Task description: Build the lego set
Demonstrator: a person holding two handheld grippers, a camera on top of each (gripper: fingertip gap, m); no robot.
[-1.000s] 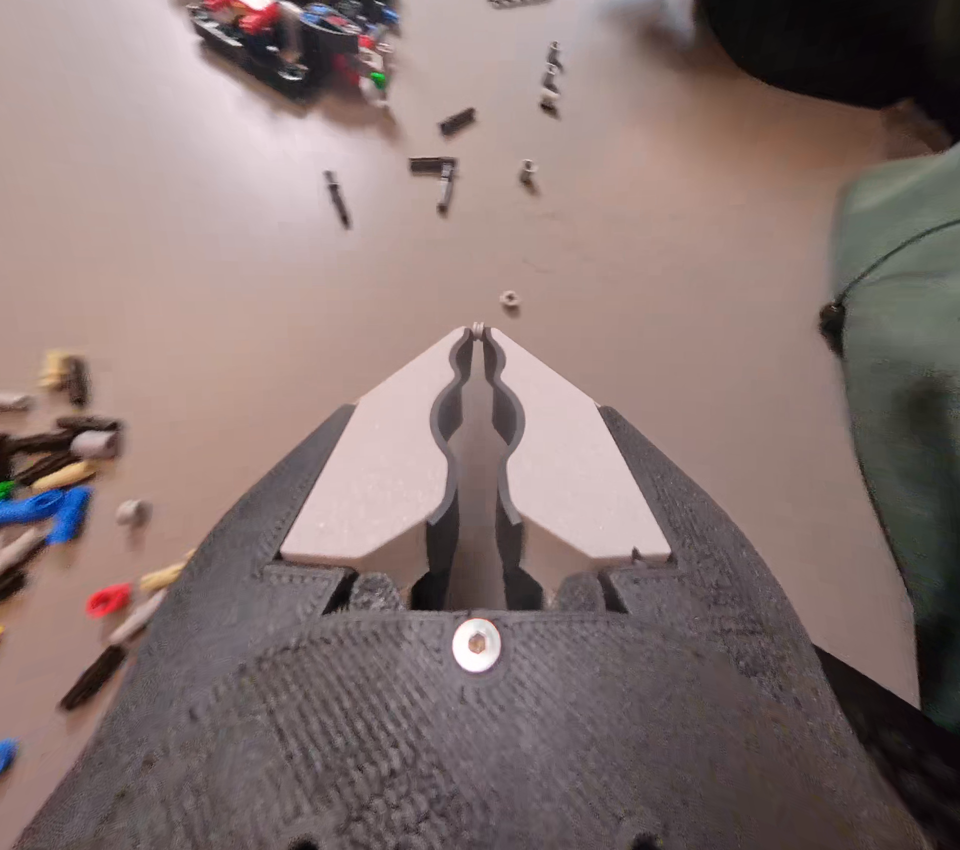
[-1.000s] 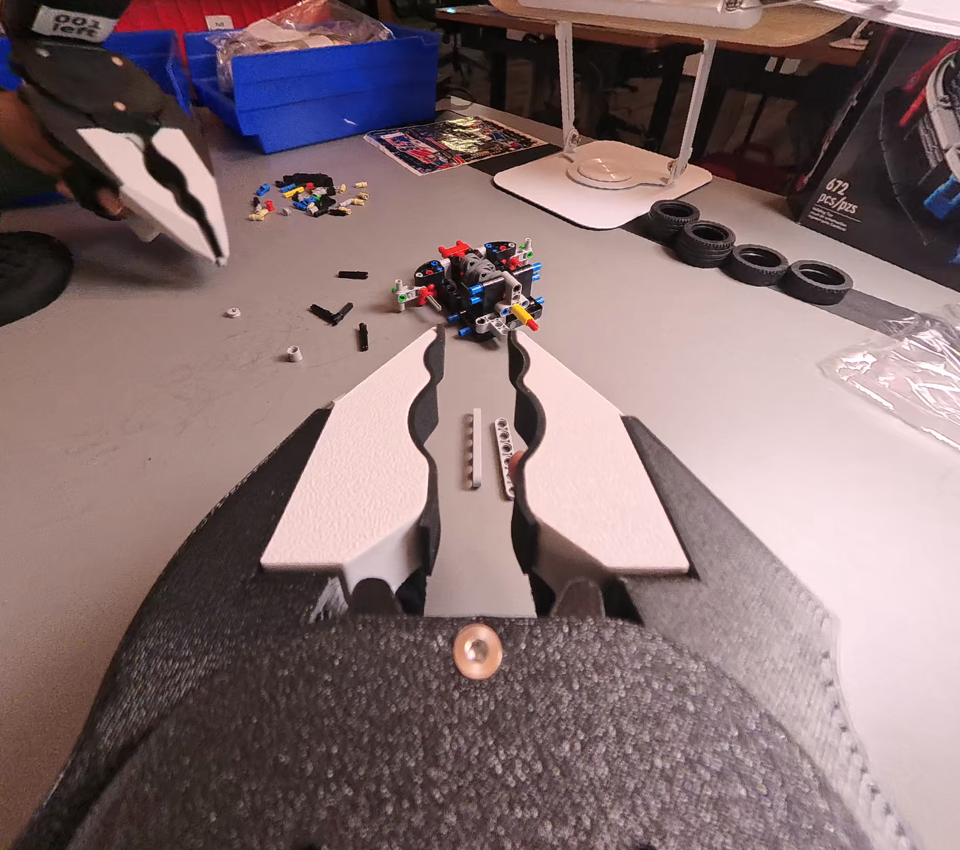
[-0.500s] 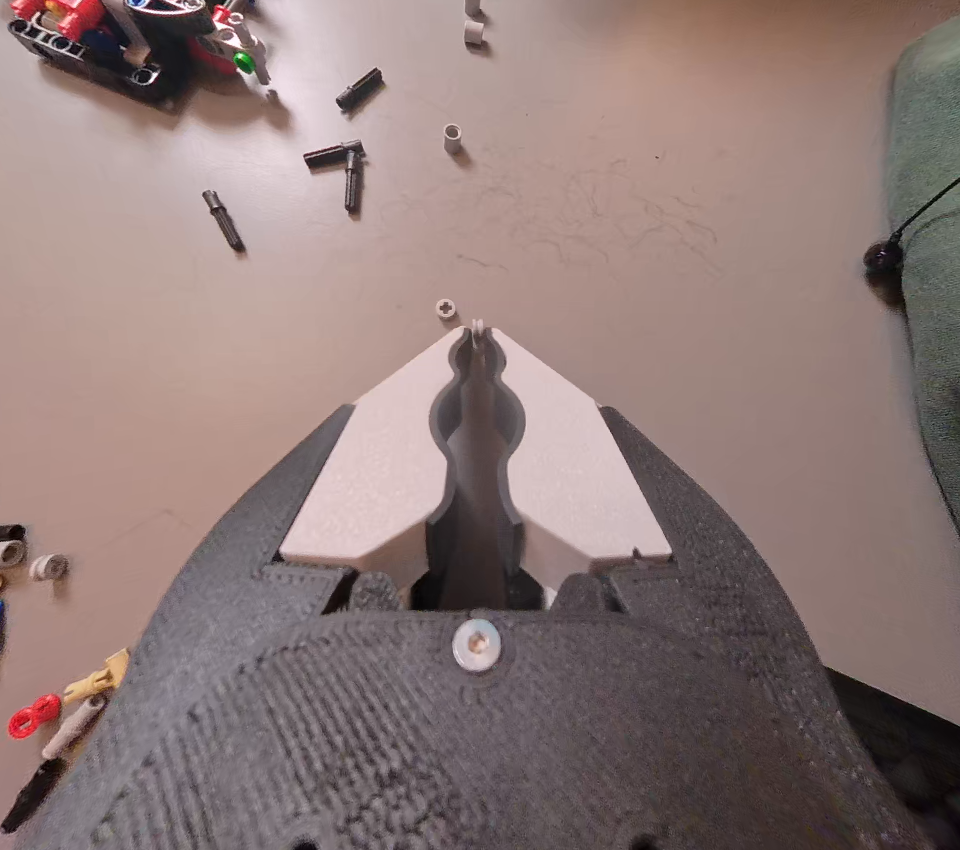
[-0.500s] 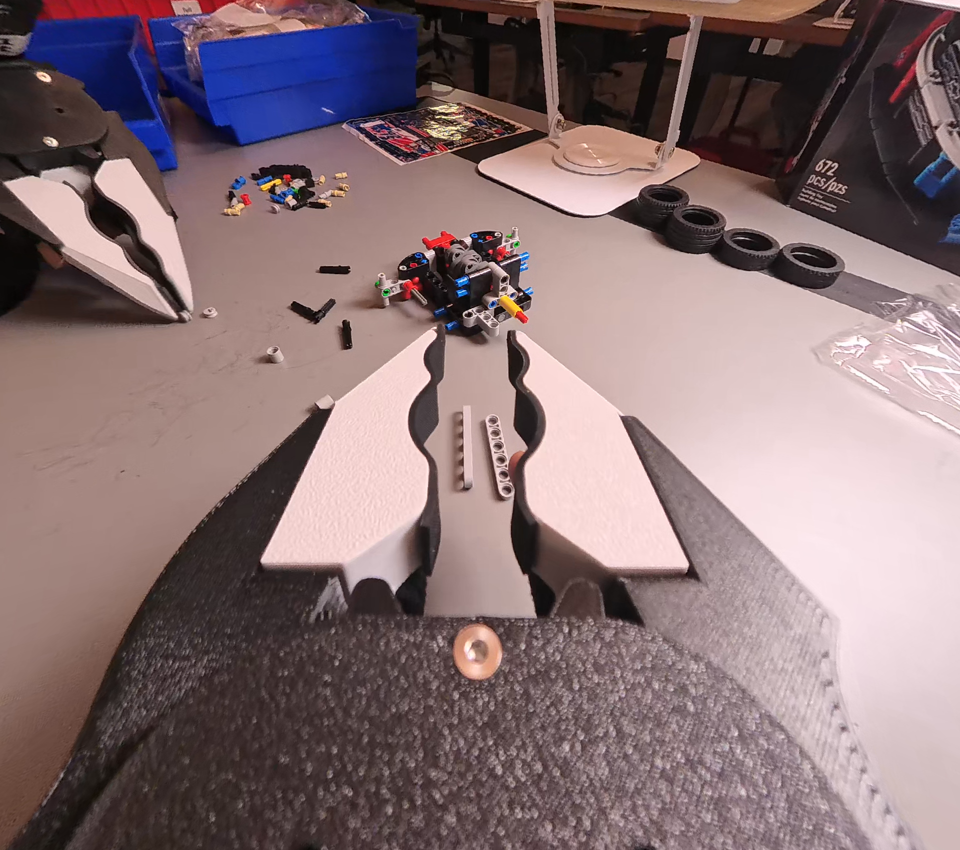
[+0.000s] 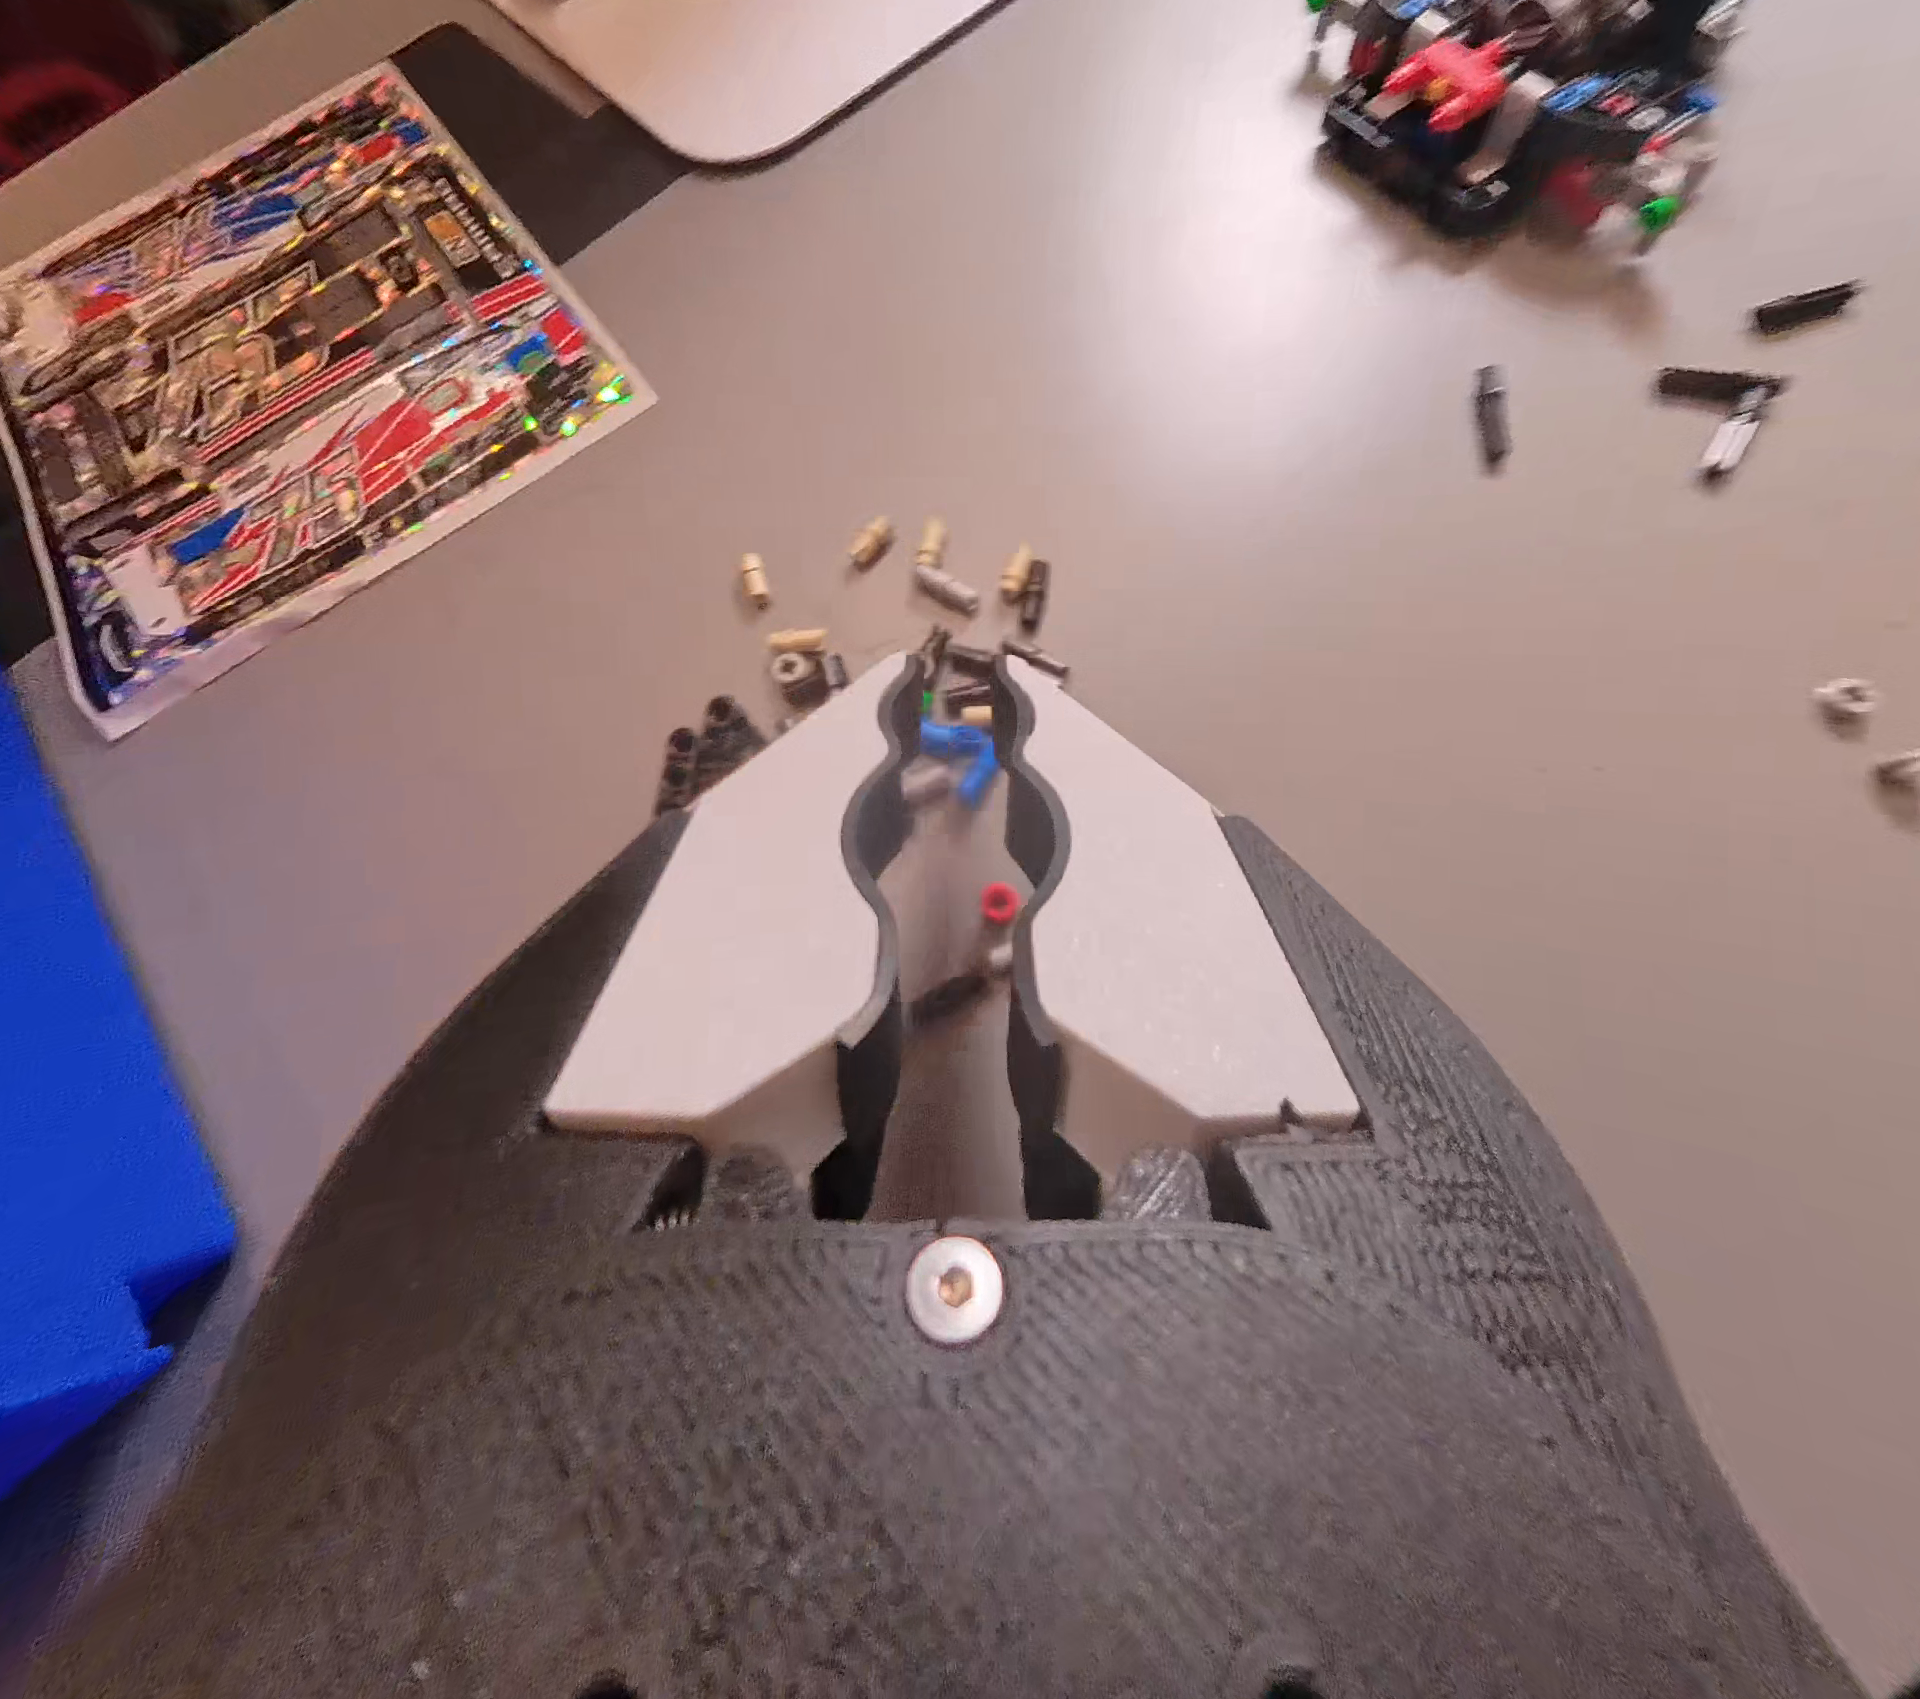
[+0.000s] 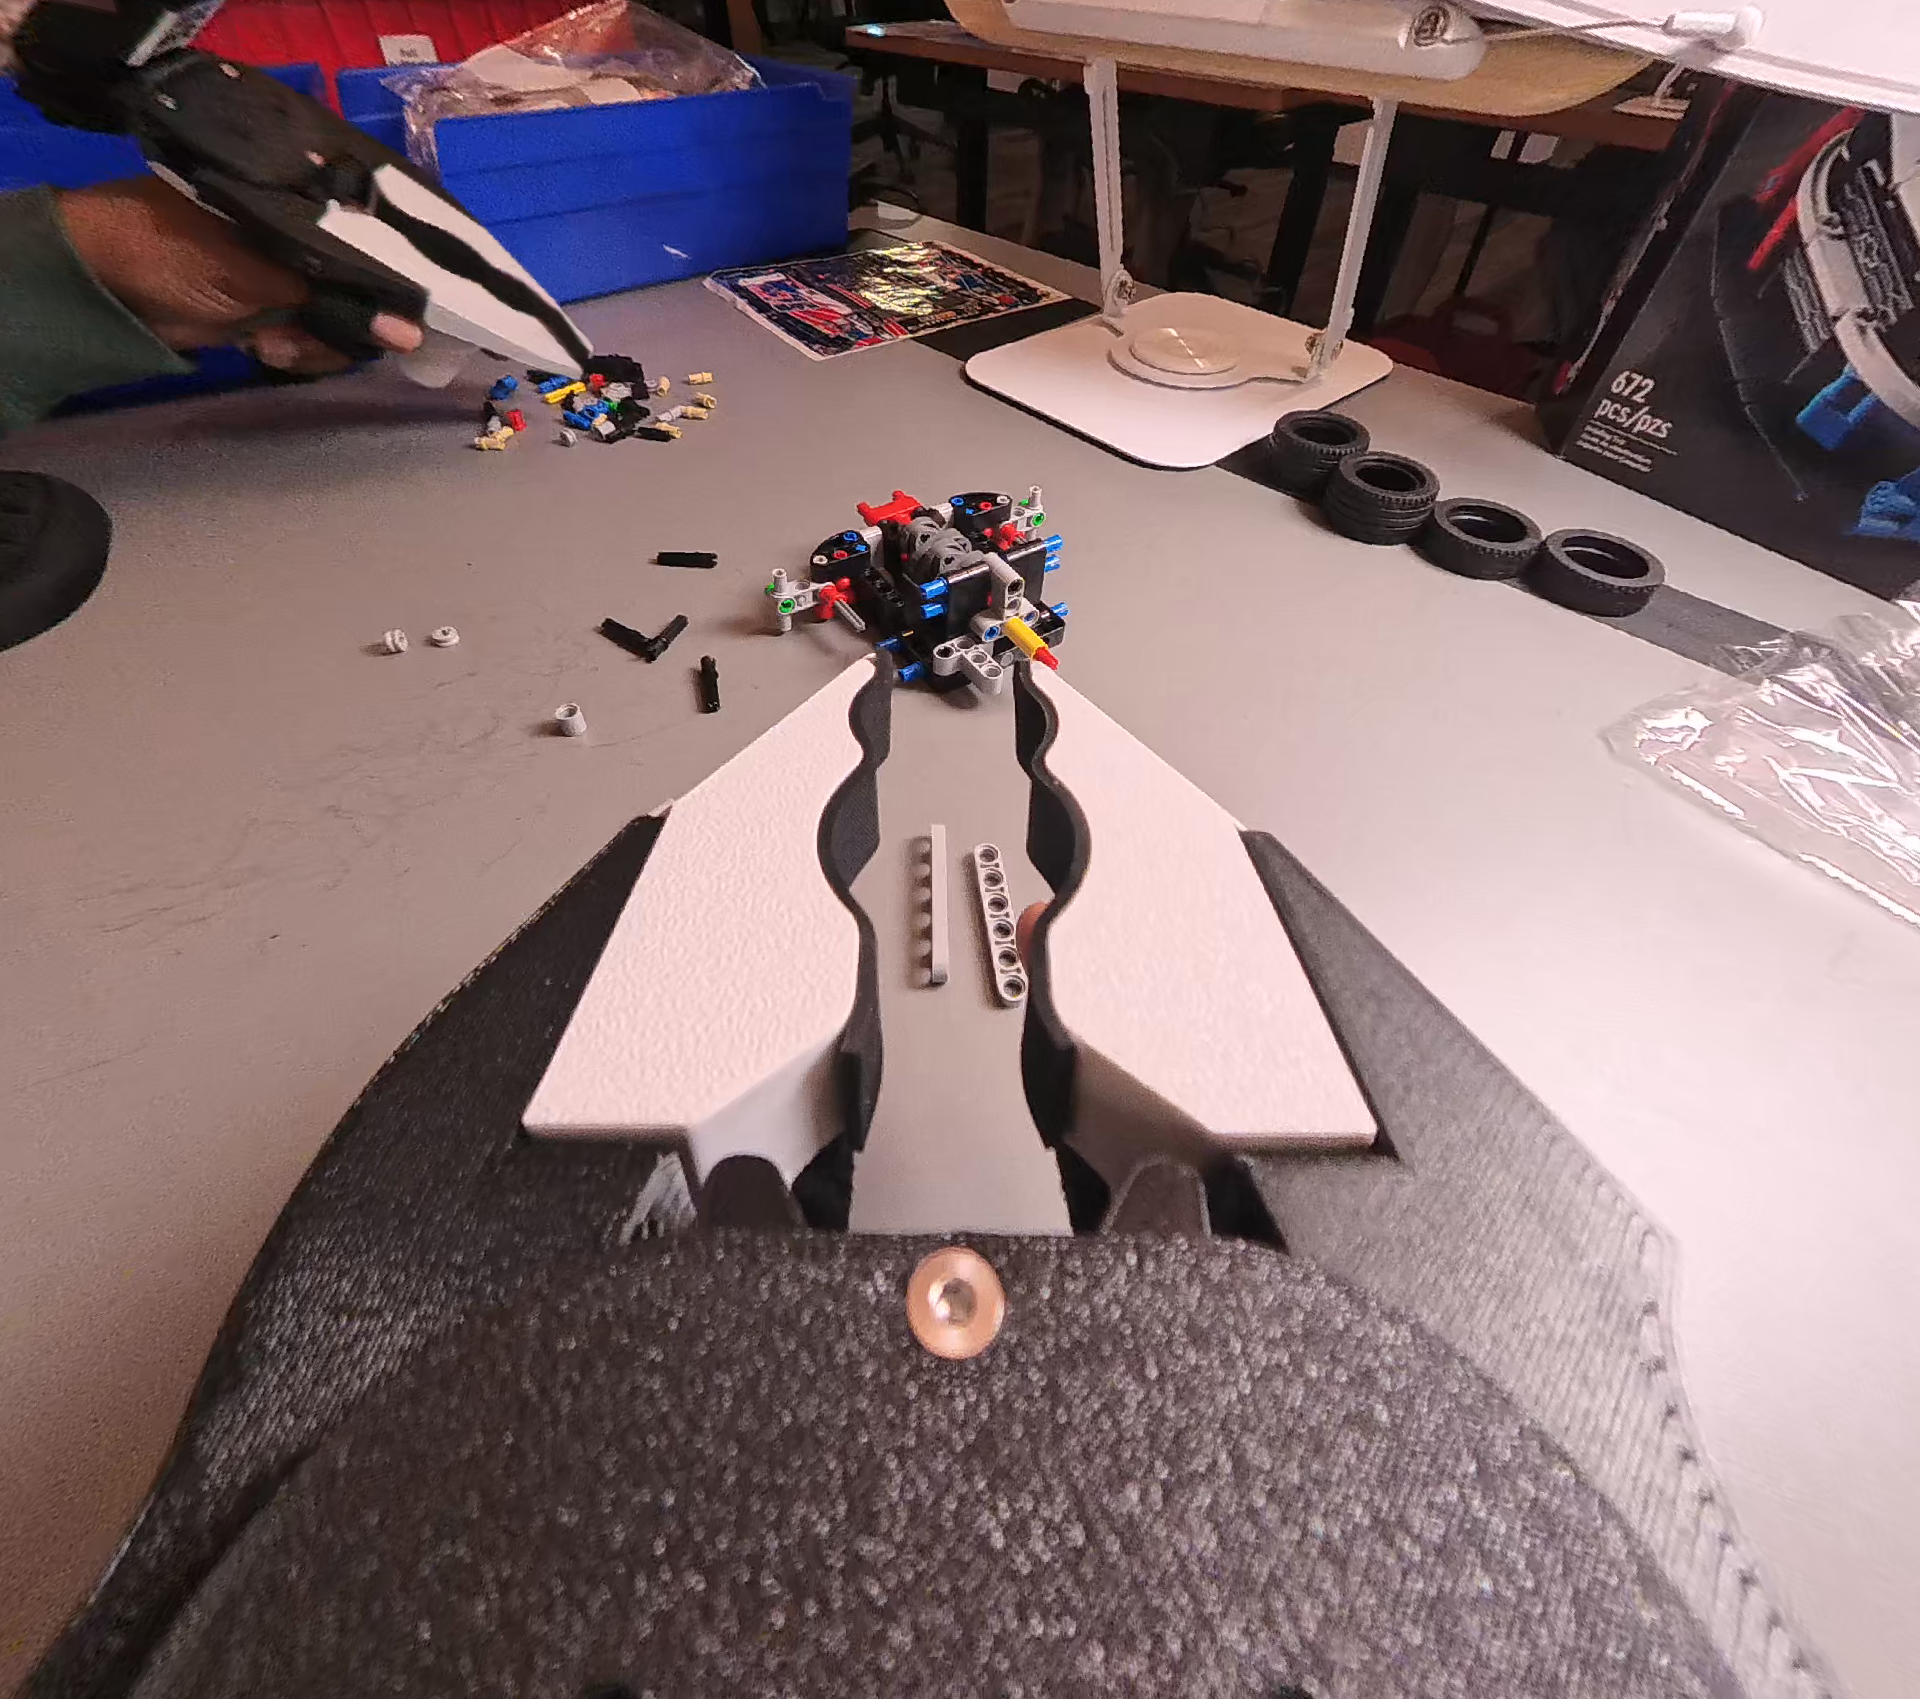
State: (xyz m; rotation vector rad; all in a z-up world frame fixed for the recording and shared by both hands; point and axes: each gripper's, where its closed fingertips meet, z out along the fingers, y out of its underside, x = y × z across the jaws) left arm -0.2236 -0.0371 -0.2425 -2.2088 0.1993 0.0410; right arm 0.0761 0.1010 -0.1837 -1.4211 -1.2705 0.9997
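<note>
a: state of the left gripper (image 5: pixel 958 667)?
b: jaws parted a little, nothing clamped between them. its tips hang over the pile of small loose pieces (image 6: pixel 597 402), which lies on the grey table (image 6: pixel 260 818) beyond and to the left of the part-built lego model (image 6: pixel 930 584). blue, red, tan and black pins show through the gap between the fingers. the left wrist view is blurred, so i cannot tell whether the tips touch any piece

a: and the right gripper (image 6: pixel 951 673)?
b: jaws spread wide, holding nothing. its tips sit just on the near side of the part-built lego model, apart from it. two grey holed beams (image 6: pixel 961 906) lie flat on the table between its fingers, side by side, on the near side of the model

a: other parts near the model?
b: four black pins (image 6: pixel 665 621) lie scattered just left of it. three small grey round pieces (image 6: pixel 447 652) lie further left again

a: surroundings?
b: a foil sticker sheet (image 6: pixel 883 293) lies beyond the model, with the white stand base (image 6: pixel 1179 371) to its right. four black tyres (image 6: pixel 1455 522) sit in a row right of the model. a blue bin (image 6: pixel 634 163) stands beyond the loose pile
</note>
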